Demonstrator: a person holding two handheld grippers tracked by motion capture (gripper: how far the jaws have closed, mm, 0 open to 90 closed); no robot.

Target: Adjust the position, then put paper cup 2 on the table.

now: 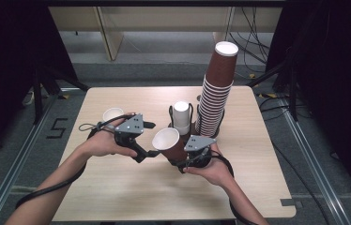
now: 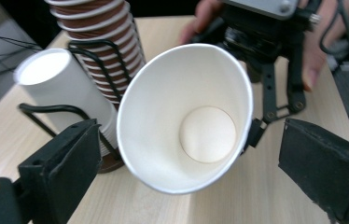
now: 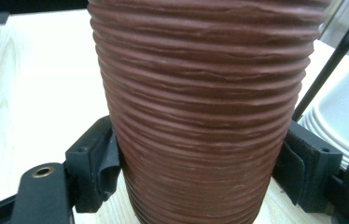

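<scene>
Wooden desk (image 1: 131,197), dark room. Right tongs (image 1: 179,158) clamp a ribbed brown paper cup (image 1: 171,144), tilted, mouth toward left tongs (image 1: 151,153), which stand open, empty, just beside its rim. Tall cup stack (image 1: 215,93) behind in wire rack. Tip: keep right grip firm, don't crush; left approaches rim squarely.

We see a square wooden table (image 1: 131,187) with a pale grain and rounded corners, standing on a grey floor (image 1: 314,154). Toward its far edge sits a black wire rack (image 1: 190,110), which carries a short stack of white cups (image 1: 181,117) and, beside it, a tall leaning stack of brown cups (image 1: 216,89) (rims white, sides ribbed). At the left, a single white cup (image 1: 112,114) stands upright on the bare wood, well apart from the rack.
</scene>
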